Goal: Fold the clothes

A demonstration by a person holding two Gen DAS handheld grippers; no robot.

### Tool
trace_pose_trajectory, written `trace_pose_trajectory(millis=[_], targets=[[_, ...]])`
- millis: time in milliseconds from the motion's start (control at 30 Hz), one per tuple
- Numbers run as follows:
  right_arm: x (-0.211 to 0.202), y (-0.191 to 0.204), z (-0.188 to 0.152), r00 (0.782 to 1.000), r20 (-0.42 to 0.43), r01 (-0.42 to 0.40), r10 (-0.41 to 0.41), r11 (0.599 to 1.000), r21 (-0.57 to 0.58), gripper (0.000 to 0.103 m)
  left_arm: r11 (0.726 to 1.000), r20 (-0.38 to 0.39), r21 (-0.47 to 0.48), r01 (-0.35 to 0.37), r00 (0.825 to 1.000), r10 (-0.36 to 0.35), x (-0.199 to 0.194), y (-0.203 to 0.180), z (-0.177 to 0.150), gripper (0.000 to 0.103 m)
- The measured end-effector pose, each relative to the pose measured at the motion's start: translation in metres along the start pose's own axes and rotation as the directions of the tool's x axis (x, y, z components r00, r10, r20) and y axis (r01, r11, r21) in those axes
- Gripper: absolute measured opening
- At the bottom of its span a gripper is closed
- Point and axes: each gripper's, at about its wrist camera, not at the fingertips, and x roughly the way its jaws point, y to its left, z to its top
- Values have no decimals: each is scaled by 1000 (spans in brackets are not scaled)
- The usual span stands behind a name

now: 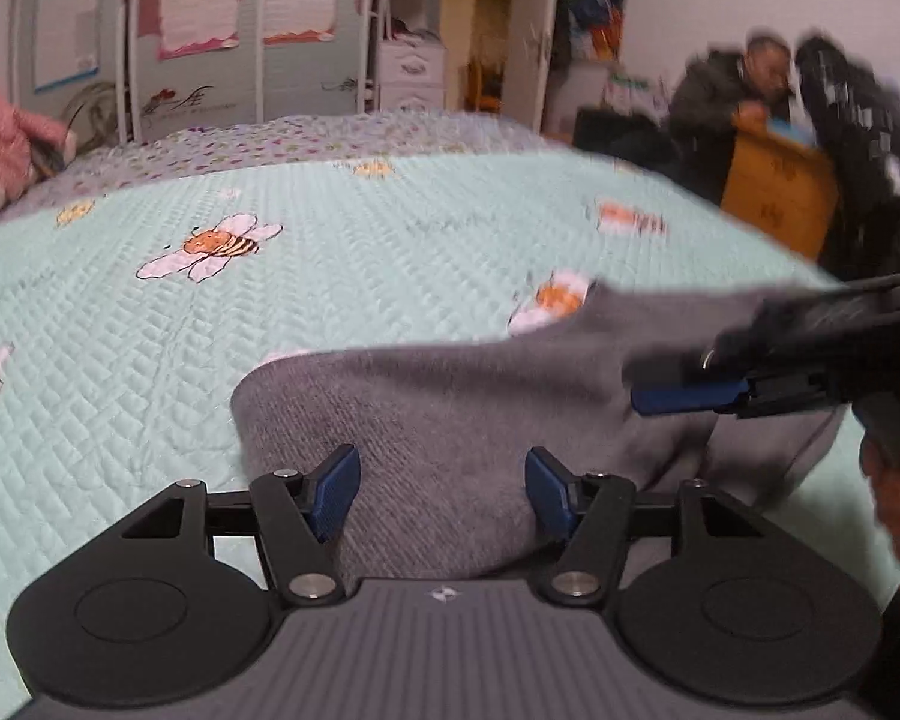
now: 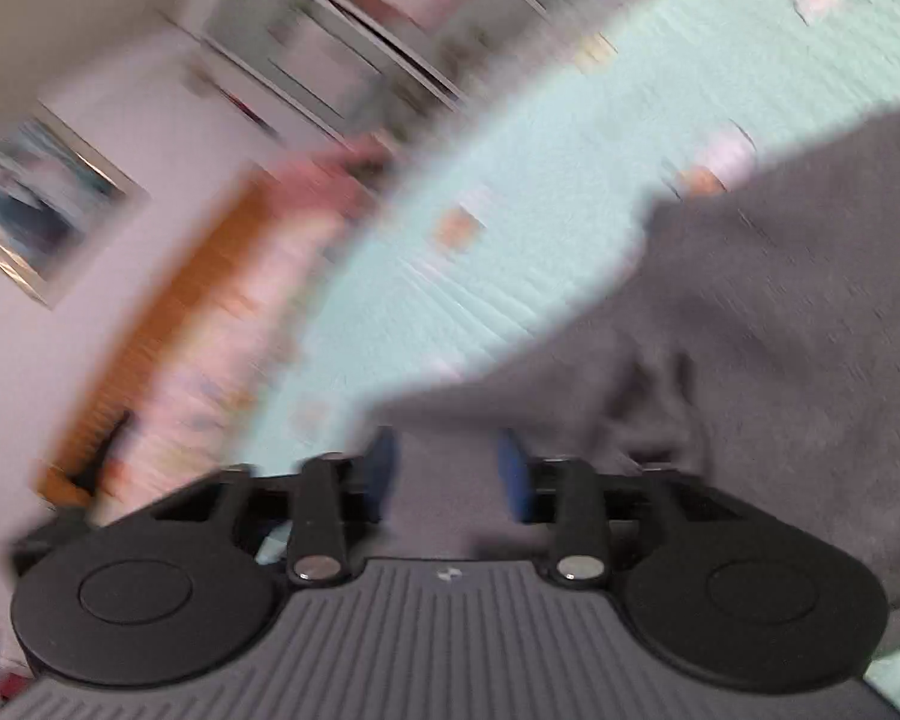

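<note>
Grey knit garment point(image 1: 450, 414) lies bunched at the near edge of the bed's mint quilted bedspread point(image 1: 342, 276), with bee prints and plenty of bare quilt beyond. The left gripper point(image 1: 443, 492) hangs over the soft, ribbed cloth, blue pads apart. The right gripper point(image 2: 448, 471) sits over grey fabric too, jaws narrowly gapped; too blurred to tell whether it is pinching.

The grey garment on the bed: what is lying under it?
Under the grey garment only the mint quilted bedspread with bee prints shows around its edges. One bee print is half covered. Anything else beneath the cloth is hidden.
</note>
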Motion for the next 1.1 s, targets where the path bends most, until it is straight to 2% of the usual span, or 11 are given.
trace_pose_trajectory(millis=[67,200,267,367,433,500,567,667,833,1000,1100], targets=[[-1,-15,-13,994,-33,102,-104,993,-67,0,999,-33,51,10,999,-8,6,1,-11,64],[-32,-35,-27,996,19,90,-90,996,-9,0,997,46,-60,46,998,-44,-8,17,-10,63],[-43,-24,-28,995,67,83,-79,994,-66,14,990,117,-131,61,992,-46,-24,26,-5,63],[-52,2,-31,992,114,75,-50,970,-232,24,997,155,-77,8,988,4,-54,22,-8,63],[-47,27,-39,983,139,166,-116,886,-434,32,1000,131,13,-27,991,25,-64,12,-19,63],[-41,42,-52,962,186,273,-201,755,-596,56,992,101,105,-66,993,55,-68,0,-31,63],[-35,47,-62,935,222,350,-275,636,-688,58,977,76,180,-116,992,104,-61,-9,-39,64],[-32,43,-63,928,211,361,-308,594,-719,58,961,43,221,-166,986,161,-46,-14,-43,63],[-27,42,-71,910,239,386,-339,483,-786,58,941,12,257,-220,974,224,-37,-16,-46,64],[-23,53,-82,908,279,390,-314,384,-837,58,919,4,264,-293,953,303,-31,-18,-49,70],[-15,60,-91,908,289,374,-305,274,-886,59,907,-11,260,-330,939,345,-27,-22,-53,72]])
